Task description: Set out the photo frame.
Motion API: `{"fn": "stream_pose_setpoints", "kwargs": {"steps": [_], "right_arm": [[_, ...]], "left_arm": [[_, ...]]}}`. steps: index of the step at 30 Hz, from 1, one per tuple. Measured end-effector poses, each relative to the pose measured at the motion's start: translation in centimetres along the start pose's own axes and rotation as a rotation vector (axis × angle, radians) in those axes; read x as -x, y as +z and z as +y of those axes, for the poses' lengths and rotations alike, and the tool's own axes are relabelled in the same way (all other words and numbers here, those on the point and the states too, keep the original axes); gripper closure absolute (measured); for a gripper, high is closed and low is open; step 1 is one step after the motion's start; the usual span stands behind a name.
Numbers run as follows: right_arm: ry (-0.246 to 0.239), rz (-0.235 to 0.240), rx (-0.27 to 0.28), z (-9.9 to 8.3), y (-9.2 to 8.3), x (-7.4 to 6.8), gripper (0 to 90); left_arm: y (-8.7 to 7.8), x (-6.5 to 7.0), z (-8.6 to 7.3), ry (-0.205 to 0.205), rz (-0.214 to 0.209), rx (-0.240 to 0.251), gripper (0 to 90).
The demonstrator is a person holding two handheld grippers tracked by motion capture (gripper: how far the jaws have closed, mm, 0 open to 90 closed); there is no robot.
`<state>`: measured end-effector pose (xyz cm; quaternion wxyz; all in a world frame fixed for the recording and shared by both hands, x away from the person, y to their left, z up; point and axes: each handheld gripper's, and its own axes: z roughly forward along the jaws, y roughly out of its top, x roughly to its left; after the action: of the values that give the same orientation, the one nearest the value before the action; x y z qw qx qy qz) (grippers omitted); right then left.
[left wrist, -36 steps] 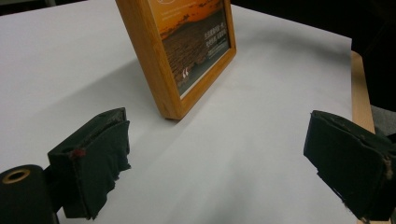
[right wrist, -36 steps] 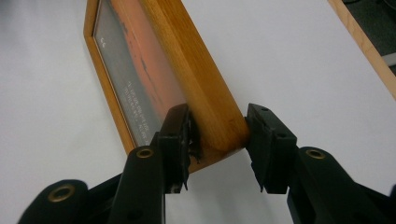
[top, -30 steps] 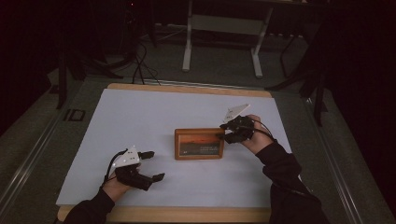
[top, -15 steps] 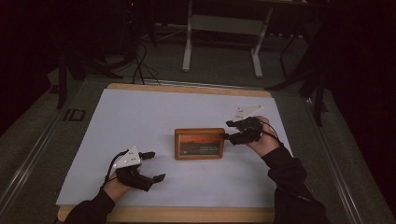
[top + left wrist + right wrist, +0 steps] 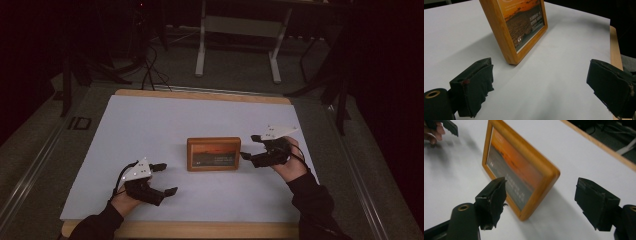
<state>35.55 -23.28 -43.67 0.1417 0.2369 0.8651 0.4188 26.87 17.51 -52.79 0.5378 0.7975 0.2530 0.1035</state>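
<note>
A wooden picture frame [image 5: 213, 154] stood at the worktop's [image 5: 150, 125] centre. At its three o'clock, the right claw [image 5: 248, 147] had just been opening, nothing between its jaws. The left claw [image 5: 165, 178], open, waited at seven o'clock. Releasing seemed finished; withdrawing seemed next.

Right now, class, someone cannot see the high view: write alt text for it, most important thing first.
A wooden picture frame lies flat on a white table. The right gripper, jaws open, sits just beside the frame's right edge. The left gripper, also open, rests near the table's front edge, apart from the frame.
</note>
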Motion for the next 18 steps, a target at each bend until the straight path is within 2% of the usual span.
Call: {"fn": "stream_pose_setpoints", "kwargs": {"steps": [5, 8, 14, 18], "right_arm": [[0.054, 0.002, 0.035, -2.0, -0.1, -0.4, 18.3], [0.064, -0.005, 0.049, -3.2, 0.0, -0.6, 16.4], [0.083, 0.003, 0.037, -5.3, 0.4, -1.0, 14.5], [0.085, 0.007, 0.031, -7.4, 1.0, -1.6, 13.6]], "left_arm": [[0.0, 0.0, 0.0, -0.003, -0.001, 0.001, 7.2], [0.0, 0.0, 0.0, -0.001, -0.001, 0.000, 7.3], [0.0, 0.1, 0.0, 0.002, 0.000, -0.002, 7.3], [0.0, 0.2, 0.0, 0.014, 0.004, -0.005, 7.2]]}}
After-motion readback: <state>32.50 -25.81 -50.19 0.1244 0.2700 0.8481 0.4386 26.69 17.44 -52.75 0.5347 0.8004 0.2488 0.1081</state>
